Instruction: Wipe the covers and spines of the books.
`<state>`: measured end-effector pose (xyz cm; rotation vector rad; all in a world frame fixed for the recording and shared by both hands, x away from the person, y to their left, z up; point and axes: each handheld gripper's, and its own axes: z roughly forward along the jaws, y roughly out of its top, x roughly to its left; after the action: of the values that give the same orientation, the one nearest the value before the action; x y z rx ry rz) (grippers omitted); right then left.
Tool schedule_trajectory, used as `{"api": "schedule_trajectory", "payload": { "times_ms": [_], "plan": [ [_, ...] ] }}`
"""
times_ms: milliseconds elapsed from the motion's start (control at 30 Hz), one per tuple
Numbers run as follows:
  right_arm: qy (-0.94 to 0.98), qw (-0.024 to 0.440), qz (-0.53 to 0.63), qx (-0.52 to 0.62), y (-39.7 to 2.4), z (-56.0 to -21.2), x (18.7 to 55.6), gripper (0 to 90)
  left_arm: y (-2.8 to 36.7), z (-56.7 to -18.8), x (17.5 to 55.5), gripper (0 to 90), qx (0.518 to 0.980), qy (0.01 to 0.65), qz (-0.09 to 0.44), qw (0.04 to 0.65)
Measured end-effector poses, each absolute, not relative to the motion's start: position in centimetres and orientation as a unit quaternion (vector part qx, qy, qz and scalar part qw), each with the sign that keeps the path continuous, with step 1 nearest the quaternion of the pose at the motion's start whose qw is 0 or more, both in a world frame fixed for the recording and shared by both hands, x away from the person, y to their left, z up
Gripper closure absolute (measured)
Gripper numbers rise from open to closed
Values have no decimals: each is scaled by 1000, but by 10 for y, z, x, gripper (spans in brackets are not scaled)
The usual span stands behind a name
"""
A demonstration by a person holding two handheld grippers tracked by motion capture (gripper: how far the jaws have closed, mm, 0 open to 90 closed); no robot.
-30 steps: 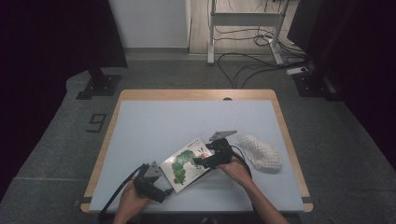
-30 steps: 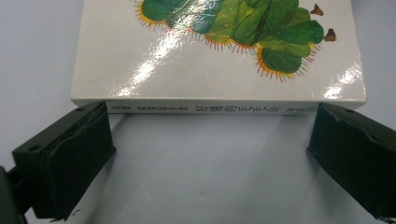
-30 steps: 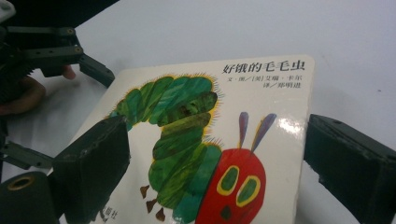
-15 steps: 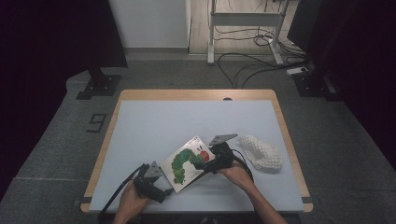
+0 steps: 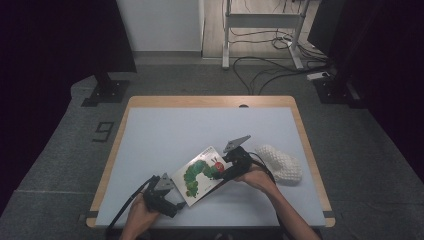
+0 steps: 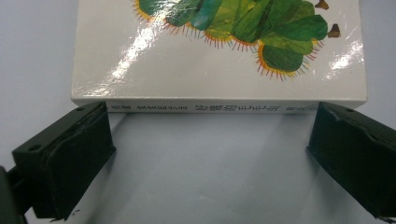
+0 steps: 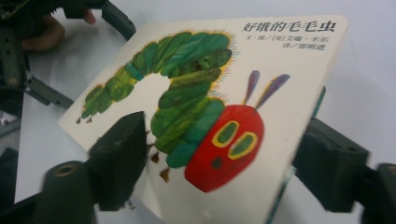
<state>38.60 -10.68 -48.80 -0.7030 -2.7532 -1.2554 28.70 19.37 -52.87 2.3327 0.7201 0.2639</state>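
We see the book [image 5: 201, 175] on the table [image 5: 165, 135] near its front edge, our left gripper [image 5: 167, 199] just left of it, our right gripper [image 5: 229, 167] at its right end, a knitted bundle [image 5: 281, 162] farther right.

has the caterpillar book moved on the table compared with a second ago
No. In the high view the caterpillar book lies in the same place beside the white knitted thing, near the table's front edge.
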Motion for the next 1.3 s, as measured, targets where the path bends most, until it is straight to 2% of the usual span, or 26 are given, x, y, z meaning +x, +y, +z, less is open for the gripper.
{"api": "schedule_trajectory", "payload": {
  "times_ms": [267,667,833,1300],
  "plan": [
    [-891,34,-399,-215,-114,-482,389,383,194,-529,286,0,894,281,103,335],
    [-892,23,-400,-207,-123,-477,383,468,194,-528,286,0,891,289,102,335],
    [-893,16,-400,-206,-127,-478,379,485,198,-524,290,0,889,304,108,326],
    [-892,2,-398,-213,-137,-489,368,510,197,-514,291,7,869,313,62,377]
  ]
}}
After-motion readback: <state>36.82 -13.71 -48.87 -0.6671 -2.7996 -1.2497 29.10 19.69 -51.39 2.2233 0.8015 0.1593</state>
